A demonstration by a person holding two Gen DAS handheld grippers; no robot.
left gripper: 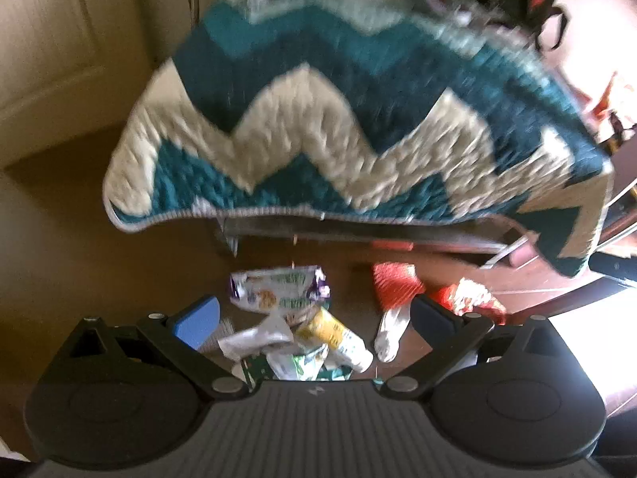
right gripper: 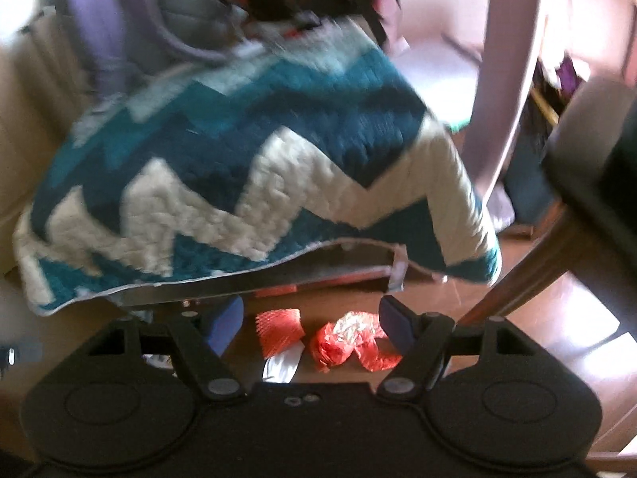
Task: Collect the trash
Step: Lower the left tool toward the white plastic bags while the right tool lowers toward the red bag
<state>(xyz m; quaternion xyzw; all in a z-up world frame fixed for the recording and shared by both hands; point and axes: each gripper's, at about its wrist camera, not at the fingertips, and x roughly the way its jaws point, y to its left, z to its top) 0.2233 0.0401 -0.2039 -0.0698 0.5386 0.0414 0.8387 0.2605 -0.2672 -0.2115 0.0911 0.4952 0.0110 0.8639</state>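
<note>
The chevron quilt [left gripper: 350, 119], teal and cream, hung over the edge of a low piece of furniture, and the trash lay on the brown floor [left gripper: 79, 263] just in front of its hem. In the left wrist view the left gripper [left gripper: 314, 314] hovered over that litter with its fingers spread wide and nothing between them; a blue pad [left gripper: 197, 320] showed on one finger. Nearest the quilt's hem lay a white and green snack wrapper [left gripper: 278, 288] with purple ends. On the side of it away from the quilt sat a heap of crumpled wrappers, among them a yellow and white packet [left gripper: 334, 336] and a crumpled white paper [left gripper: 254, 338]. Also below the hem were an orange ribbed piece [left gripper: 396, 283], a white scrap [left gripper: 390, 334] just beside it, and a red crumpled wrapper [left gripper: 469, 298]. In the right wrist view the right gripper [right gripper: 312, 324] was likewise wide open and held nothing, with the same quilt [right gripper: 239, 175] above it. Framed between its fingers, just below the quilt's hem, lay the orange ribbed piece [right gripper: 280, 328] and the red crumpled wrapper [right gripper: 346, 342] with a silvery lining. Both views were blurred, so print on the wrappers could not be read.
</note>
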